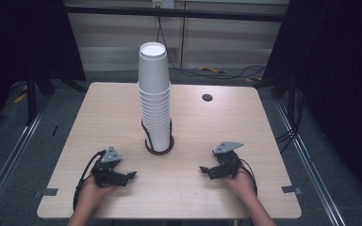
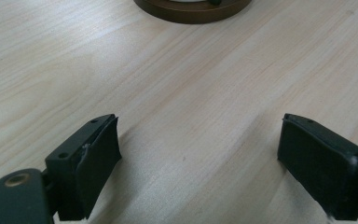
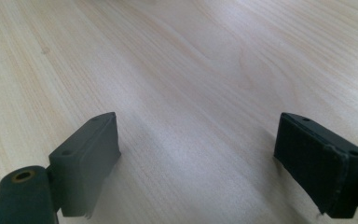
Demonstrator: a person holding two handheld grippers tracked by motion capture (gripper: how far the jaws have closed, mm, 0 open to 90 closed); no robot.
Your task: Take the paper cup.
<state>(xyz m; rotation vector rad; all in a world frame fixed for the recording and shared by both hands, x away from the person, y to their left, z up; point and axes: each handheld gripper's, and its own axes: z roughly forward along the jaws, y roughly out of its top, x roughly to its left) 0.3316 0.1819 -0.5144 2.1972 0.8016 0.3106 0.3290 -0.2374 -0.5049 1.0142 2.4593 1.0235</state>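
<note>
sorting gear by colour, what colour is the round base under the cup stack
Dark brown; the base shows best in the left gripper view, under the white cup stack.

One tall stack of white paper cups (image 1: 154, 101) is seen on one wooden desk (image 1: 99, 117), set in one dark round holder (image 1: 159, 146); the number of cups in it cannot be told. Two grippers are counted, the left gripper (image 1: 131, 175) and the right gripper (image 1: 202, 169), each with two fingers (image 2: 93, 158) spread apart

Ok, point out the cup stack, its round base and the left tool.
cup stack (image 1: 154, 101), high view, side of the stacked cups
round base (image 2: 191, 11), left gripper view, brown front rim
left tool (image 1: 131, 175), high view, between its tips
</note>
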